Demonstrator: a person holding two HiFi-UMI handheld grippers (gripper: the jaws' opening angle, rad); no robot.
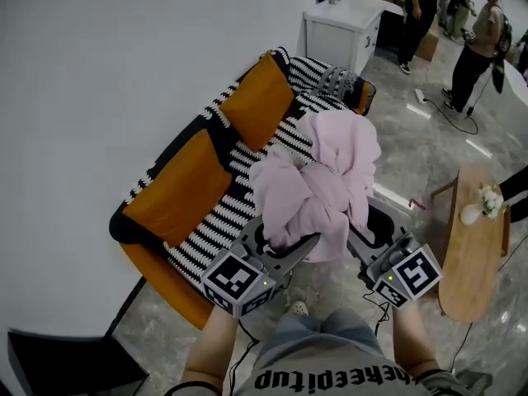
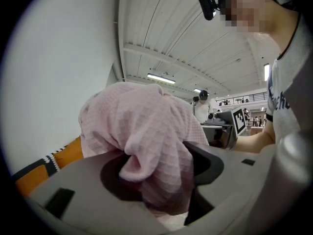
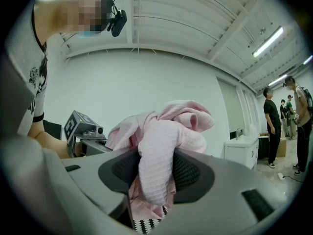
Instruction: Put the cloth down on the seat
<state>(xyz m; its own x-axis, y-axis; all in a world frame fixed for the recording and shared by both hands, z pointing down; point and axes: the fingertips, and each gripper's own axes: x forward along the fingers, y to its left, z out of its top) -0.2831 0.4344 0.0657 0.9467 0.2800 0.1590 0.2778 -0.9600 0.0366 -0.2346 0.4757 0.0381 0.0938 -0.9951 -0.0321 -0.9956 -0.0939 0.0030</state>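
The pink cloth [image 1: 318, 176] is held bunched up above the striped seat [image 1: 216, 225]. The left gripper [image 1: 285, 250] is clenched on the cloth's lower folds at 7 o'clock, and the right gripper [image 1: 359, 244] is clamped on them at 5 o'clock. Orange cushions [image 1: 177, 184] lie at the cloth's 9 o'clock, and a table [image 1: 474, 258] stands at 3 o'clock.

a big open hall dressed up as a living room, more showroom or test studio than home. just beyond the left gripper [image 1: 285, 250] a sofa [image 1: 247, 188] with orange cushions stands against a bare white wall [image 1: 107, 73]. farther past it is a white washstand cabinet [image 1: 338, 35]. right of the right gripper [image 1: 373, 242] a small wooden table [image 1: 470, 254] carries flowers [image 1: 491, 198]. well beyond, people [image 1: 478, 40] stand on a polished stone floor [image 1: 412, 155] with a cable [image 1: 450, 110] on it. overhead is a high ribbed ceiling [image 2: 186, 33] with strip lights [image 3: 266, 42].
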